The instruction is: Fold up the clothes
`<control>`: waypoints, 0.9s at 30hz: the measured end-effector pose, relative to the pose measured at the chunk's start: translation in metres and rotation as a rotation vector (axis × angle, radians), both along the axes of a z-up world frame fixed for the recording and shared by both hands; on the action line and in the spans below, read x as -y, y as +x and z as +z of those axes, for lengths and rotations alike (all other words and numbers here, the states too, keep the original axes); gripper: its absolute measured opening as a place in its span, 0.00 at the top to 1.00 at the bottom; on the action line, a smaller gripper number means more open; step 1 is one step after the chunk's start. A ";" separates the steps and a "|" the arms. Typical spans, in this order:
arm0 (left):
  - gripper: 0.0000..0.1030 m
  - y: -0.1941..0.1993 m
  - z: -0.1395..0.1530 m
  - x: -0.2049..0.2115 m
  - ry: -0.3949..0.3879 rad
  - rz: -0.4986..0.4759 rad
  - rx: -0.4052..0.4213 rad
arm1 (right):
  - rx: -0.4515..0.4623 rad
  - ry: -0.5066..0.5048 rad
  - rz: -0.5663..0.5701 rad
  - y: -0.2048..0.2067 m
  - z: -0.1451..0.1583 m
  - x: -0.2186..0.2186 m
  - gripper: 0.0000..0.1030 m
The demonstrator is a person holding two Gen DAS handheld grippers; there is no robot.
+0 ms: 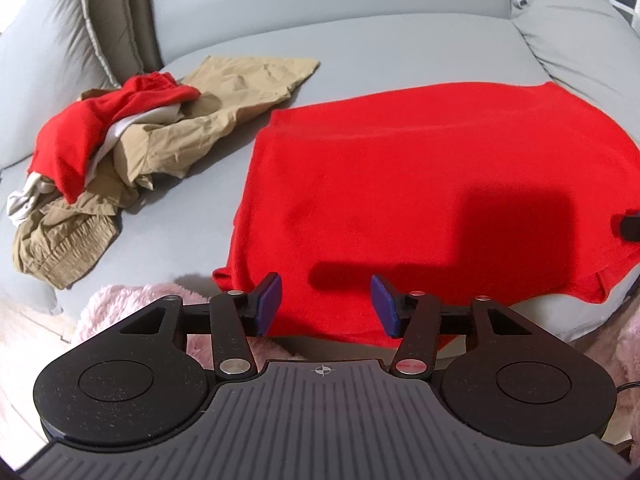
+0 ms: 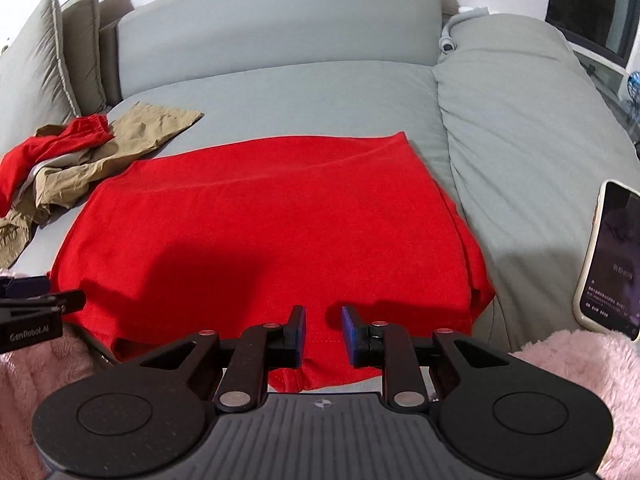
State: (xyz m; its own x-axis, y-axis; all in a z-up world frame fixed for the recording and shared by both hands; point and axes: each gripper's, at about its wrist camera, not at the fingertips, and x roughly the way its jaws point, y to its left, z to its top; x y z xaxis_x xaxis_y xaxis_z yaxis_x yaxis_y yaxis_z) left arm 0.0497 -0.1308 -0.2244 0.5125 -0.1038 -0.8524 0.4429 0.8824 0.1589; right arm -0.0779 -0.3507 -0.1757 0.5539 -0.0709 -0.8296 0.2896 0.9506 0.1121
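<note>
Both tongs hang over the near edge of the sofa, pointing steeply down, and neither has hold of anything. Left tongs (image 1: 326, 306) stand about half open, blue pads well apart, only red fabric showing in the gap below them. Right tongs (image 2: 324, 336) are parted just a narrow way, pads (image 2: 347, 334) clear of the cloth, the hem of the garment visible between them but not pinched. No earlier look is given, so that is all on the jaws.

Down at the very front, fluffy pink fabric (image 2: 580, 376) fills the lower corners of both views. Right above it, the big red folded garment (image 1: 420, 184) lies flat on the grey sofa seat (image 1: 180, 224), its near edge drooping a little over the seat's front. It makes a broad smooth rectangle, with extra layers peeking out along its right side in the right wrist view. Shadows of the tools fall across it.

Off to the right, a phone in a pale case (image 2: 608, 256) leans with its screen lit, beside a rumpled grey cushion (image 2: 520, 140).

Further back on the left, well apart from the folded piece, sits an untidy heap: crumpled tan trousers (image 1: 208, 120) with a smaller red garment (image 1: 88, 132) draped on top and a bit of white cloth (image 1: 28, 200) poking out. Behind it all, the grey sofa backrest (image 2: 280, 32) and piped grey pillows (image 2: 48, 60) at far left.
</note>
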 end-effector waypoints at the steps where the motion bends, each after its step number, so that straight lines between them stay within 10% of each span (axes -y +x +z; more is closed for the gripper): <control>1: 0.46 0.001 0.000 0.002 -0.003 -0.004 -0.003 | 0.002 0.011 -0.002 0.003 -0.002 0.002 0.78; 11: 0.46 0.016 -0.020 0.015 0.011 0.030 -0.044 | 0.046 0.036 0.028 0.028 -0.003 0.002 0.78; 23: 0.39 0.012 -0.033 0.001 0.074 0.063 -0.181 | -0.141 0.051 -0.021 0.022 -0.024 0.007 0.81; 27: 0.39 -0.003 -0.025 -0.002 0.101 0.034 -0.138 | -0.202 0.089 -0.071 0.004 -0.026 0.008 0.67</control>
